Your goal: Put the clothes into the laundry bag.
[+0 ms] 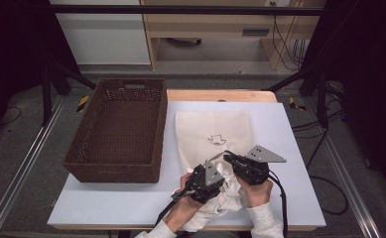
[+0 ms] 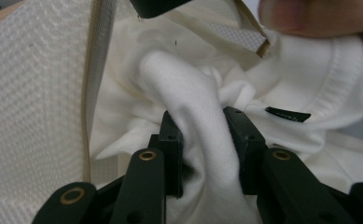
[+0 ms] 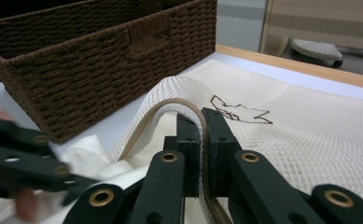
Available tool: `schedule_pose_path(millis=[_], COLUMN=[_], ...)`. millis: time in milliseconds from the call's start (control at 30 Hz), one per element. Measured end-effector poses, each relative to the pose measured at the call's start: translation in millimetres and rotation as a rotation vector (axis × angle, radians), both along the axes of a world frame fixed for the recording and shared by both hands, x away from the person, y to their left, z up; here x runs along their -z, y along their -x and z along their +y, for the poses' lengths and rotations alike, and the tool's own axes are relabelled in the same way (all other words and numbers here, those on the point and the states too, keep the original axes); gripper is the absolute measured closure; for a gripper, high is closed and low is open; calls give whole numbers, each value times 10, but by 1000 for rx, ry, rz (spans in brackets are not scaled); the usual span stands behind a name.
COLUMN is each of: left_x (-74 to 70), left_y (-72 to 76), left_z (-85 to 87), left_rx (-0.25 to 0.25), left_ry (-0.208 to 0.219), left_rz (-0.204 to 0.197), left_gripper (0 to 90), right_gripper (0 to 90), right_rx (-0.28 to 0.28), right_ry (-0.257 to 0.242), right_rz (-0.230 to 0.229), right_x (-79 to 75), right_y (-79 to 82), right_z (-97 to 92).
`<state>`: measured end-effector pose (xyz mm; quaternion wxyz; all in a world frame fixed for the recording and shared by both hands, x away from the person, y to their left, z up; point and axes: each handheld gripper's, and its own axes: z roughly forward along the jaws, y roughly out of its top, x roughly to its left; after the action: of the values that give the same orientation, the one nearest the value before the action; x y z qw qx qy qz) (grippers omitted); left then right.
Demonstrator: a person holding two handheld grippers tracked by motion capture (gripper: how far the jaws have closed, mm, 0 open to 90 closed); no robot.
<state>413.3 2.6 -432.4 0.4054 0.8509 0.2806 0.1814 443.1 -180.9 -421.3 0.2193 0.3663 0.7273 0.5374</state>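
Near the table's (image 1: 111, 198) front edge, our hands and tongs cover the mesh bag's (image 1: 213, 129) mouth, so how much white garment (image 2: 188, 88) is inside we cannot tell. Our left tongs (image 2: 202, 128) pinch a fold of that garment; our right tongs (image 3: 202, 133) clamp the bag's zippered edge. Its long axis runs near to far, right of the wicker basket (image 1: 121, 129).

The white garment (image 1: 220, 196) lies mostly hidden under both hands, and its near end is cut off by the bottom edge. The print on the mesh bag (image 1: 215, 131) and the garment's black label (image 2: 287, 114) are too small to read.
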Motion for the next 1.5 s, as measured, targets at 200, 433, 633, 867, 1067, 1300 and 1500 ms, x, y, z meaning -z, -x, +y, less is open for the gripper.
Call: schedule_pose_path(millis=[200, 433, 633, 867, 1067, 1300, 1500], left_x=[129, 197, -12, 51, 287, 353, 297], left_y=[-321, -336, -79, 136, 51, 52, 103], left_z=[-172, -110, 114, 346, 359, 296, 252], left_rx=[-60, -53, -16, -9, 16, 56, 74], left_ry=[-31, -1, 38, 21, 91, 118, 84], left_rz=[-41, -25, -18, 34, 145, 206, 168], left_gripper=[670, 469, 277, 218, 237, 416, 651], right_gripper=[862, 861, 861, 860, 860, 861, 861], right_rx=[-2, 8, 8, 7, 2, 3, -2], right_ry=[-4, 3, 5, 8, 21, 21, 30], right_rz=[-10, 5, 3, 2, 7, 11, 16], right_x=[-37, 18, 12, 18, 42, 61, 81], right_y=[21, -15, -5, -5, -10, -19, -27], right_z=[-29, -31, -37, -30, -14, 5, 23])
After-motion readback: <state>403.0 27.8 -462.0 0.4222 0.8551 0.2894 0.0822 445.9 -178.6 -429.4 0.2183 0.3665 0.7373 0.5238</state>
